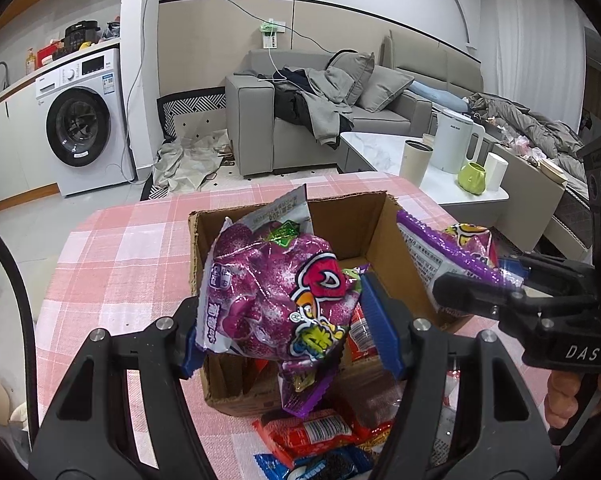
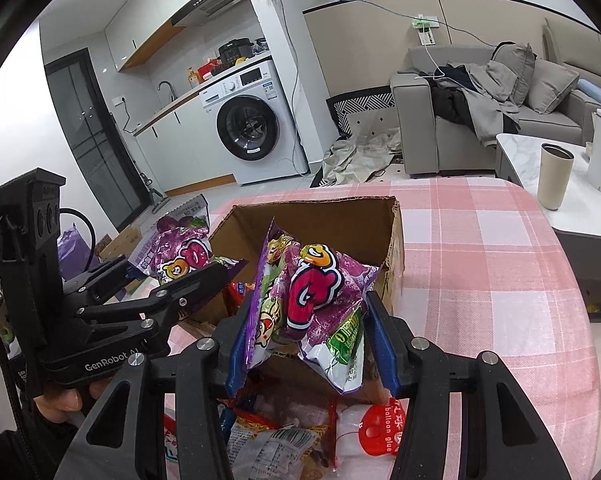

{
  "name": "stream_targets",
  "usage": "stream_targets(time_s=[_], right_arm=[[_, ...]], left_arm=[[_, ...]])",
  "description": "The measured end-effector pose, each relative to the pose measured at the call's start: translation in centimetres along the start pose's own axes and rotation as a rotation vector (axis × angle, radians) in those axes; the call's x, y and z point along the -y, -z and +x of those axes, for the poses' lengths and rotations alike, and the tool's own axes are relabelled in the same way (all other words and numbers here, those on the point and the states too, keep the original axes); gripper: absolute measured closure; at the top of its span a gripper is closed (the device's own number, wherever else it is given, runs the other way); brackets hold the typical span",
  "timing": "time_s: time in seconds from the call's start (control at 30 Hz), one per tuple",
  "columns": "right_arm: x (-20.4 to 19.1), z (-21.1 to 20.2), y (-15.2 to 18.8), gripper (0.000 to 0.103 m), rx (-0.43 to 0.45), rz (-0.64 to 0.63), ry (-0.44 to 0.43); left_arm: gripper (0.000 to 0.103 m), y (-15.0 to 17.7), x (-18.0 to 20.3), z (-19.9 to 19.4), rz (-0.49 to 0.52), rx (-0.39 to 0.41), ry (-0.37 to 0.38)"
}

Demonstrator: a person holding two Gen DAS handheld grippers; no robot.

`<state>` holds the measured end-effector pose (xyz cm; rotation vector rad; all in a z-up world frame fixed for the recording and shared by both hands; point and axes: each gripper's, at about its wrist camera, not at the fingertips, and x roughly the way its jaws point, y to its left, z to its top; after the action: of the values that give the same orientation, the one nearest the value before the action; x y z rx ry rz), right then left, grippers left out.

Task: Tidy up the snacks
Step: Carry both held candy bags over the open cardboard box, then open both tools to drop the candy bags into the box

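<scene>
My left gripper (image 1: 284, 336) is shut on a purple candy bag (image 1: 272, 288) and holds it over the open cardboard box (image 1: 340, 220). My right gripper (image 2: 306, 344) is shut on a second purple candy bag (image 2: 320, 292) above the same box (image 2: 324, 220). Each gripper also shows in the other view: the right one (image 1: 500, 284) at the box's right side, the left one (image 2: 188, 276) at its left side with its bag (image 2: 180, 252). Red packets (image 1: 356, 340) lie inside the box.
Loose snacks lie on the pink checked tablecloth (image 1: 120, 264) in front of the box: red packets (image 1: 312, 432), a blue cookie pack (image 1: 320, 464), a balloon glue pack (image 2: 376, 428). A white side table (image 1: 380, 148) with a kettle and cups stands to the right.
</scene>
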<state>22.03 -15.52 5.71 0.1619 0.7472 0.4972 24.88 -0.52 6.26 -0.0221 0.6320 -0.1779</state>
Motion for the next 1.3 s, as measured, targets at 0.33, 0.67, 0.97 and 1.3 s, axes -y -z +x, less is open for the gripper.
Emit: stream_targets(time_s=[0.33,0.67,0.97,1.3], right_arm=[[0.1,1.6,-0.2,0.051,-0.017,0.013,-0.014],[0.1,2.6,-0.4,0.051,-0.015,0.011,-0.013],[-0.5,2.2,-0.2,0.038,0.010,-0.017,-0.022],[-0.2,-1.8,1.2,0.001,0.051,-0.001,0.001]], left_arm=[[0.038,-0.1,0.1,2.2,0.013,-0.015,-0.016],[0.038,0.0,0.5,3.6,0.041,-0.036,-0.046],[0.021,0.0,-0.2,3.2,-0.011,-0.031,-0.028],[0.001,1.1,-1.4,-1.5,-0.044,0.013,-0.009]])
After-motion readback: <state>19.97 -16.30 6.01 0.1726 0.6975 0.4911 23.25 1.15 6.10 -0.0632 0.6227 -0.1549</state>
